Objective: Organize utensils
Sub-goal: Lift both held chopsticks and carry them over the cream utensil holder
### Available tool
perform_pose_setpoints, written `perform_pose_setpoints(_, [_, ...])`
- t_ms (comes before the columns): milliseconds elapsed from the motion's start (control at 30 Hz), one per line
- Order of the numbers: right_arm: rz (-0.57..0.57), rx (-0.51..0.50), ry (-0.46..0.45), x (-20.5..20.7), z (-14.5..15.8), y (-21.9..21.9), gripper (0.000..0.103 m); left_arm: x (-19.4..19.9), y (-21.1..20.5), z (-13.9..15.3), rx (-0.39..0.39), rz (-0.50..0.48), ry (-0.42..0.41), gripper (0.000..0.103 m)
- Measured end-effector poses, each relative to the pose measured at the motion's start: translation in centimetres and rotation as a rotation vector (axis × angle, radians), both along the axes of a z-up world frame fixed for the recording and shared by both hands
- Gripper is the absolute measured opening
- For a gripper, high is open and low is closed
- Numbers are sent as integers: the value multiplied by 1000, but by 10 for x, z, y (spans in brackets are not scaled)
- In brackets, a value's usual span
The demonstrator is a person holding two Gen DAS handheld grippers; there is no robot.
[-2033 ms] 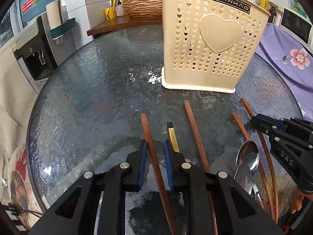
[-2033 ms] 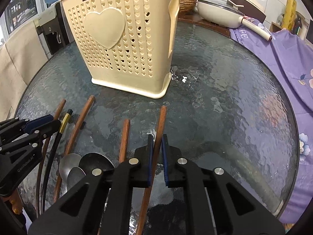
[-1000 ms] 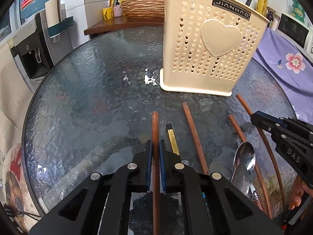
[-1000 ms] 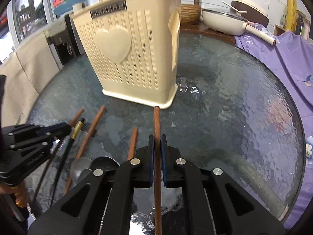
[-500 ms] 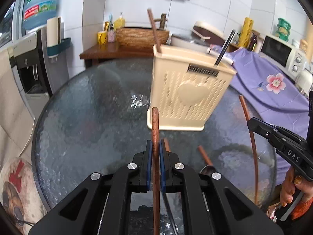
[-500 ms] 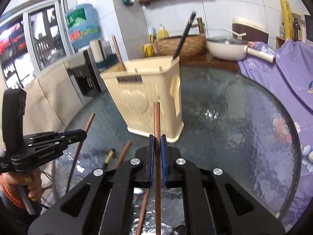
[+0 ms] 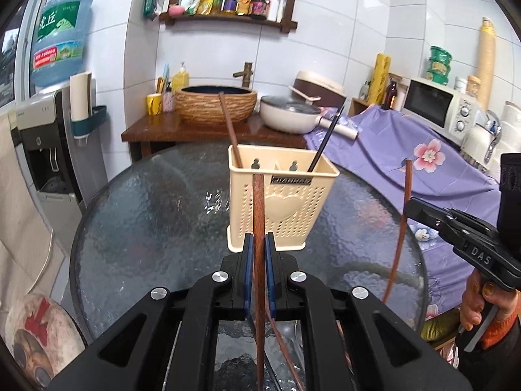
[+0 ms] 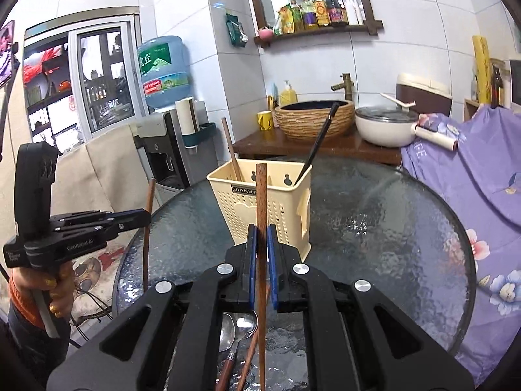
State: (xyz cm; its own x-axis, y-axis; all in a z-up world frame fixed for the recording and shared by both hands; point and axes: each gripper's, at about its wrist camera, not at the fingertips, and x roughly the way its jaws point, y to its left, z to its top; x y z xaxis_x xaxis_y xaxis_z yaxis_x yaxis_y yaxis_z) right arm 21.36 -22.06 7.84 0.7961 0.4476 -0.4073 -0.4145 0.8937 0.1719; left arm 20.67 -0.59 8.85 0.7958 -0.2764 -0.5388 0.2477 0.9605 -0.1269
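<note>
My left gripper (image 7: 257, 244) is shut on a brown wooden chopstick (image 7: 259, 208) that points up toward the cream utensil holder (image 7: 283, 208). My right gripper (image 8: 261, 238) is shut on a second brown chopstick (image 8: 261, 195), also upright before the cream utensil holder (image 8: 276, 208). Each gripper shows in the other's view: the right gripper (image 7: 407, 207) at the right with its chopstick (image 7: 402, 228), the left gripper (image 8: 146, 216) at the left with its chopstick (image 8: 148, 228). A brown chopstick (image 7: 229, 127) and a black one (image 7: 327, 137) stand in the holder. Spoons (image 8: 237, 325) lie on the glass table (image 8: 390, 228) below.
The round glass table (image 7: 146, 221) stands before a wooden counter (image 7: 195, 130) with a woven basin (image 7: 215, 101) and a white pan (image 7: 289, 114). A purple flowered cloth (image 7: 423, 169) lies at the right, a water dispenser (image 7: 49, 130) at the left. More chopsticks (image 7: 283, 352) lie under the left gripper.
Both grippers have risen off the table with their chopsticks and tilted up. The holder now looks smaller and lower, and its open top is in view.
</note>
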Motion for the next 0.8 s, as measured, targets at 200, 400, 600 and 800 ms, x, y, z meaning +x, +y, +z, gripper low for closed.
perform_pose_setpoints(200, [2, -14, -23, -6, 7, 1, 7, -5, 2, 9, -3, -12, -19, 7])
perform_pose_setpoints(400, [4, -25, -39, -9, 12, 2, 7, -9, 0, 15, 3, -20, -35, 7])
perform_pose_setpoints(600, [7, -48, -68, -10, 22, 5, 7, -12, -2, 24, 13, -23, -61, 7])
perform_pose_setpoints(800, [8, -40, -90, -8, 33, 6, 7, -12, -2, 35, 22, -26, -90, 7])
